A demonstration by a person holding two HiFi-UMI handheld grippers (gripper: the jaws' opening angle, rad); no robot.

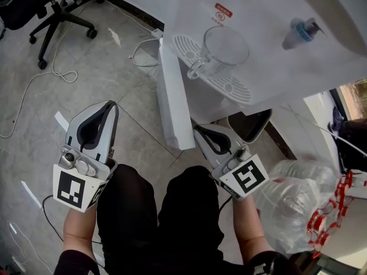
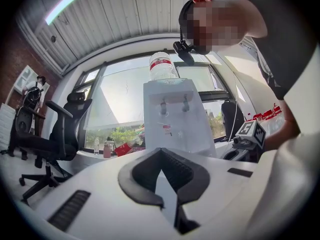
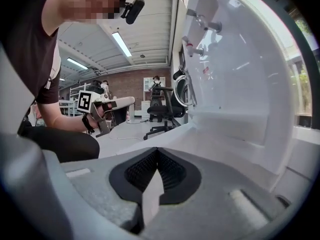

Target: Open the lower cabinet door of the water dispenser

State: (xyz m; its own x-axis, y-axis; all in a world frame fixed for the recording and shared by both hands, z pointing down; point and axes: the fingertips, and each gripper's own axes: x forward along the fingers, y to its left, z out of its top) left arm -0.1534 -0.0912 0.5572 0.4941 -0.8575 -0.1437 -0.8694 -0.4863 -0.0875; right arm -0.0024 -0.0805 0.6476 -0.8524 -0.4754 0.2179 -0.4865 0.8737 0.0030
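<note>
The white water dispenser (image 1: 258, 16) stands at the top right, with a glass jug (image 1: 225, 50) on its drip tray (image 1: 232, 87). Its lower cabinet door (image 1: 172, 96) stands swung out toward me as a narrow white panel. My right gripper (image 1: 196, 129) is shut and empty, its tip just right of the door's near end. Whether it touches the door I cannot tell. Further left, my left gripper (image 1: 110, 105) is shut over the floor, apart from the door. The left gripper view faces the dispenser (image 2: 175, 119) and the bottle (image 2: 162, 66) on top of it.
A black office chair (image 1: 57, 10) stands at the top left, with white cables (image 1: 34, 85) looping over the grey floor. Clear plastic bags (image 1: 298, 199) lie at the right. My knees (image 1: 160, 211) are bent just below the grippers. A dark opening (image 1: 250, 125) shows under the dispenser body.
</note>
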